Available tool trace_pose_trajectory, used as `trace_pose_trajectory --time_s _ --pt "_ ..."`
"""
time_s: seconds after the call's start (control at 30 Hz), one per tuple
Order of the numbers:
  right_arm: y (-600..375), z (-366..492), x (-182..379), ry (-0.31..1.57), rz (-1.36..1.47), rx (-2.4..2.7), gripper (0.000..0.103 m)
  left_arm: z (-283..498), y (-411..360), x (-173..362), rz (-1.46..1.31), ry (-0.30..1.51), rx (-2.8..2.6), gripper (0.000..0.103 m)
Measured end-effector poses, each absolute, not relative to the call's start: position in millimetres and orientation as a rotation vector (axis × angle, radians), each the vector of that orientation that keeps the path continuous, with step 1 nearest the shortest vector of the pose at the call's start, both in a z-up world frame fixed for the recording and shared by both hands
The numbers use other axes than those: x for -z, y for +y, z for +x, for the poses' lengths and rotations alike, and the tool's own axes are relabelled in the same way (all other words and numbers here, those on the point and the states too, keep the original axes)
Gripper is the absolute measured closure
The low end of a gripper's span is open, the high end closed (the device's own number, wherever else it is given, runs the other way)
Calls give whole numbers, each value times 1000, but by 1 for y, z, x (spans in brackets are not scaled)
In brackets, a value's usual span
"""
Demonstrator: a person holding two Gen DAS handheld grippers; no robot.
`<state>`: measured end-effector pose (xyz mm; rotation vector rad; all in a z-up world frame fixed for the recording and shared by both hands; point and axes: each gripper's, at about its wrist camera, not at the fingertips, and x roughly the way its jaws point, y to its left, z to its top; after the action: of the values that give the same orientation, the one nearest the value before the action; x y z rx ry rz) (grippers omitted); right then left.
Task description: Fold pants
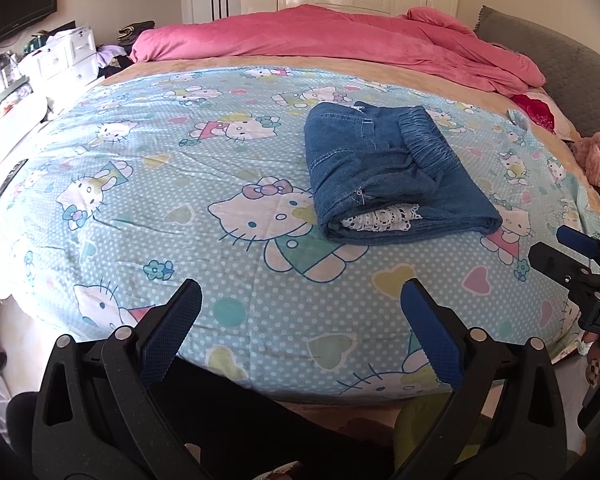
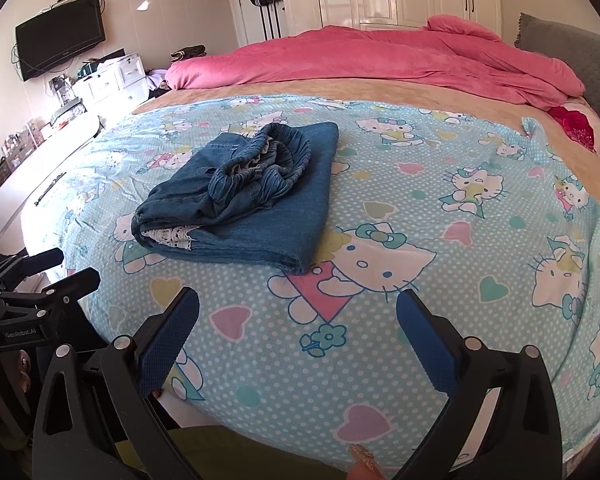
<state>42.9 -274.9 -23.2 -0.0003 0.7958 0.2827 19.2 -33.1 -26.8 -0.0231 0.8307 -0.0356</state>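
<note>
At the middle of the bed [image 1: 148, 184], folded denim pants [image 1: 388, 184] lie soft, floppy, fairly heavy; grip the thick folded edge. Left gripper [image 1: 300, 320] and right gripper [image 2: 298, 320] hover empty, fingers spread.

Left tongs [image 1: 300, 300]: black plastic frame, two triangular arms with cut-out slots, silver rivets at the pivots, blue cross-hatched pads [image 1: 172, 328] on the inner faces. Right tongs [image 2: 298, 308]: same build, black arms, silver rivets, blue textured pads [image 2: 168, 340]. Left unit's side body, seen at near left of the right wrist view, carries white "GenRobot.AI" lettering and small screws. Person: long glittered gold fingernail [image 2: 362, 454]; olive-green garment [image 2: 240, 456] at near edge.
</note>
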Motion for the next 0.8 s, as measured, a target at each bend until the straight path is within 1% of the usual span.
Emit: trace_pose_trajectory --time_s 0.8 --pt "-271 41 25 801 -15 -283 4 19 -30 25 -29 836 29 9"
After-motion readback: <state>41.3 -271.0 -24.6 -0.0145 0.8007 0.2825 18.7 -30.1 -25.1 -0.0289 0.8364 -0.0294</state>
